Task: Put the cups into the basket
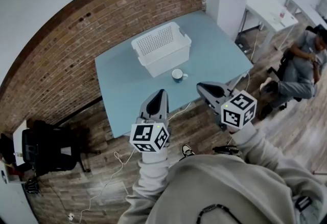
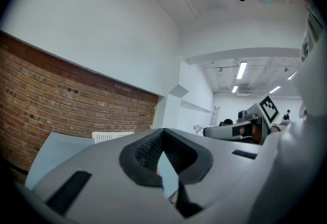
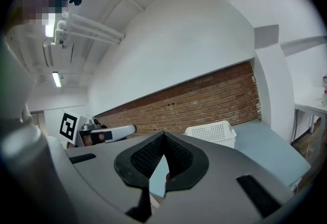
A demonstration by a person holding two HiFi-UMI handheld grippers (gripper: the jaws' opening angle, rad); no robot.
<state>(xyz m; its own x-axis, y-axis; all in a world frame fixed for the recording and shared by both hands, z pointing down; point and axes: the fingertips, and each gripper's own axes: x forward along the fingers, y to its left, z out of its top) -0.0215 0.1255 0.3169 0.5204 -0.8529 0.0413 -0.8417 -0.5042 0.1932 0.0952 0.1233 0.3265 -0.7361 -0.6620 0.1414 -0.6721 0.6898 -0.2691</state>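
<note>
Cup (image 1: 178,75) upright on the table (image 1: 117,80), just beside the basket (image 1: 161,48) at its 5 o'clock, handle (image 1: 185,75) toward 3. Left gripper (image 1: 161,94) is off at the cup's 7, right gripper (image 1: 203,88) at its 4, both well apart from it, jaws pressed together on nothing. Go in like that, I reckon, and closed tips shove or tip the cup against the basket. No readable brand or lettering anywhere, only patterns on the marker cubes (image 1: 149,137).
</note>
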